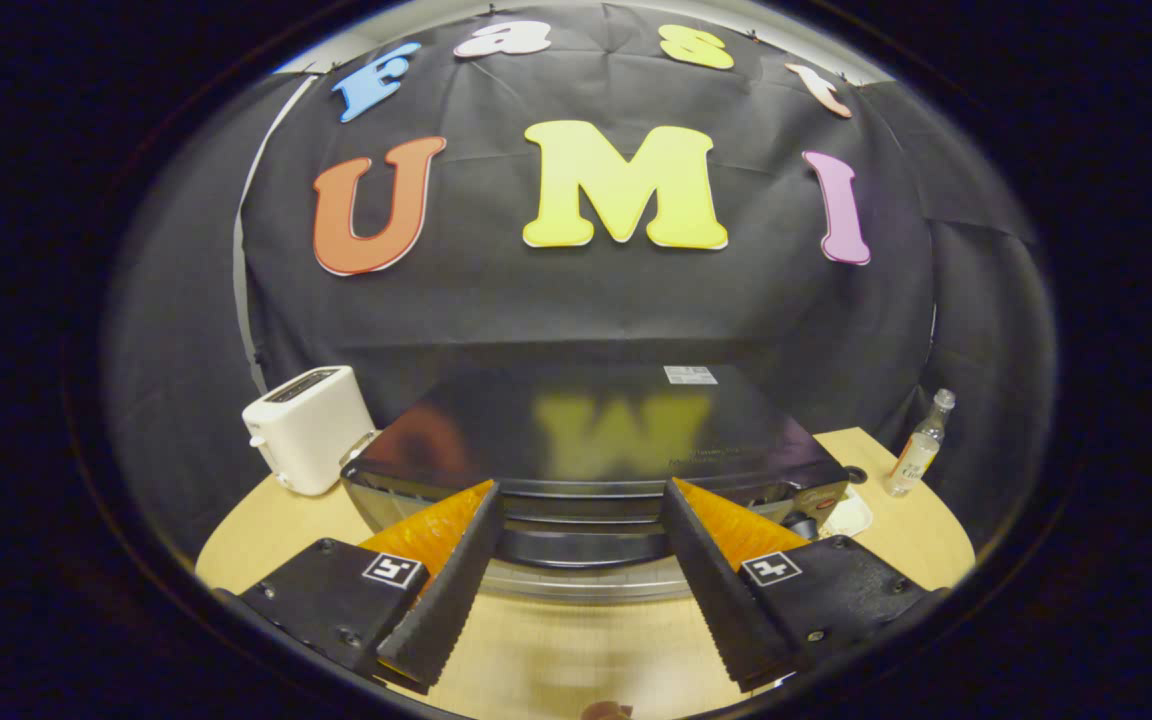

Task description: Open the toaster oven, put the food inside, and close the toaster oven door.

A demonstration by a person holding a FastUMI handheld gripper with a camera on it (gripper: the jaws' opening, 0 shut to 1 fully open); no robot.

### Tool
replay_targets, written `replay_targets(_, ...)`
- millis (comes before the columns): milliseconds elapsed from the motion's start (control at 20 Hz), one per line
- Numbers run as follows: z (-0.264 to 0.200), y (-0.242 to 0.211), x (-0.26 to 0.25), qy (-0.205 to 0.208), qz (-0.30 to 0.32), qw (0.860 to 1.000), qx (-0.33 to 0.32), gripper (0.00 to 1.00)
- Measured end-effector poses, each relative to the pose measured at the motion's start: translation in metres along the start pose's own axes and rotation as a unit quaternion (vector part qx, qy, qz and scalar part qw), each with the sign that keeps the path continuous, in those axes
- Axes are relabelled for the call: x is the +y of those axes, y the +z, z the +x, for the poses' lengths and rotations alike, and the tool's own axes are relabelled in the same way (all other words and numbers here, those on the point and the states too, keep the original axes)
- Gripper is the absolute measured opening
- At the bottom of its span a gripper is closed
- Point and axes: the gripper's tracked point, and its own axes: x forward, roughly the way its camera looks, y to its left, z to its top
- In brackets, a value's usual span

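The tongs [581, 490] stand wide apart with nothing between their fingers, held over the pale wooden desk [576, 650]. Just ahead at twelve o'clock sits the toaster oven [591, 430], its dark glossy top facing up and its door handle [586, 548] lying in the gap between the fingertips. A white toaster [308, 428] stands just beside the oven at ten o'clock. At two o'clock a small clear bottle [919, 445] stands upright near the desk's far corner, apart from the oven.
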Motion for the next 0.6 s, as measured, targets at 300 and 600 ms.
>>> replay_targets(300, -0.054, -0.052, 0.001, -0.002, -0.018, 1.0, -0.019, 1.0)
replay_targets(600, -0.085, -0.125, 0.0, -0.006, 0.005, 1.0, 0.002, 1.0)
